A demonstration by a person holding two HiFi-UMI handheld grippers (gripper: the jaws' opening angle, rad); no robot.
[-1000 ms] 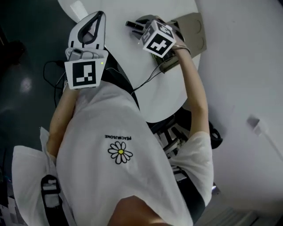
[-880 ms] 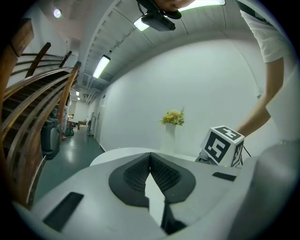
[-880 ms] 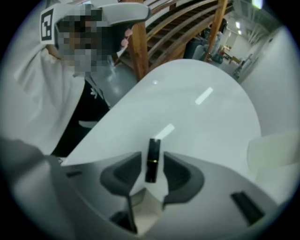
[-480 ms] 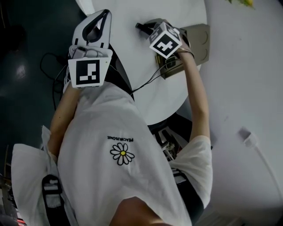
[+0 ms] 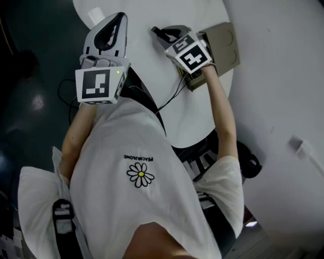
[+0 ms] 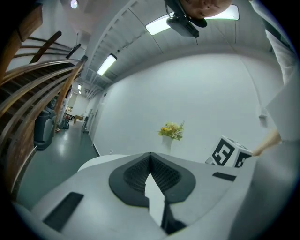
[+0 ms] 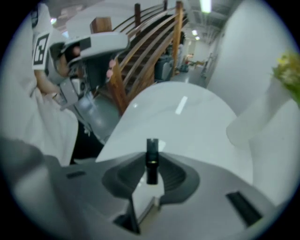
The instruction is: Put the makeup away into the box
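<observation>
My right gripper (image 5: 158,32) hovers over the white round table (image 5: 152,81), just left of the tan box (image 5: 225,43). In the right gripper view, my right gripper (image 7: 151,161) has a slim black makeup tube (image 7: 151,154) with a thin gold band standing upright between its pads; the jaws have just been closing and now press on it. My left gripper (image 5: 116,17) is held over the table's left edge. In the left gripper view my left gripper (image 6: 150,157) has its pads touching at the tips, with nothing between them.
A white vase with yellow flowers (image 7: 253,122) stands on the far side of the table, near the wall. A thin black cable (image 5: 169,93) runs across the table toward the person. A small white object (image 5: 93,12) lies at the table's far left. Dark floor lies to the left.
The right gripper's marker cube has rolled and now shows a different face. Both grippers sit slightly differently in the head view, which has itself shifted.
</observation>
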